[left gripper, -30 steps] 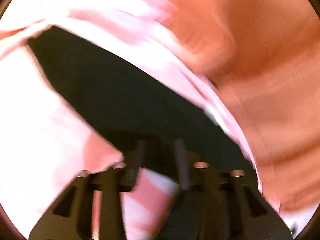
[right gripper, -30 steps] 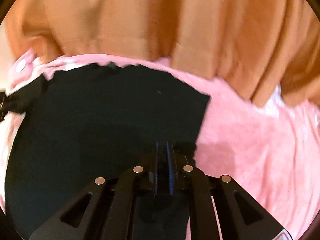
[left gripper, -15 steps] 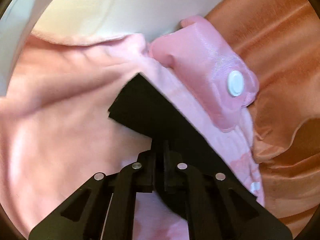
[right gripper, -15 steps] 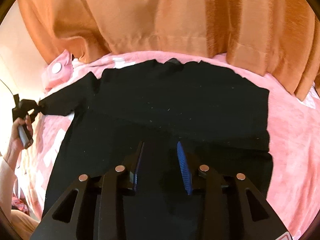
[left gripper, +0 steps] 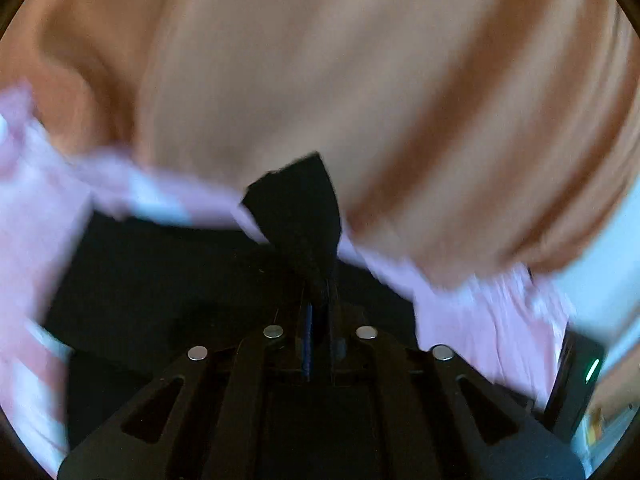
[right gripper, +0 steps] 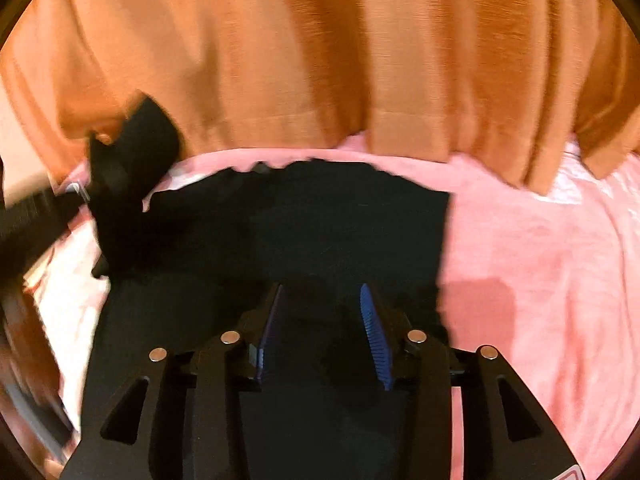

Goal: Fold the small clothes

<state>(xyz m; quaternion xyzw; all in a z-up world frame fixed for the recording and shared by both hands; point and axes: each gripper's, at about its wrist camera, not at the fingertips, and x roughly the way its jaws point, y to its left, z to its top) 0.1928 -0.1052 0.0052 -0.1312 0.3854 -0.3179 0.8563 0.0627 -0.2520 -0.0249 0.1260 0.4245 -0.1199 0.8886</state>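
Observation:
A black T-shirt (right gripper: 304,224) lies spread on a pink bedsheet (right gripper: 540,264). My left gripper (left gripper: 318,300) is shut on the shirt's sleeve (left gripper: 300,208), which stands up from between the fingers above the shirt body (left gripper: 168,280). In the right wrist view the lifted sleeve (right gripper: 132,168) shows at the far left, held by the left gripper (right gripper: 86,196). My right gripper (right gripper: 322,312) is open and empty, just above the shirt's near part, blue pads (right gripper: 374,336) apart.
An orange curtain (right gripper: 320,52) hangs along the far edge of the bed; it also shows in the left wrist view (left gripper: 320,80). A dark device with a green light (left gripper: 580,384) sits at the right of the left wrist view.
My left gripper has lifted the sleeve up and swung it inward over the shirt. My right gripper, shut a second ago, has opened and let go of the shirt.

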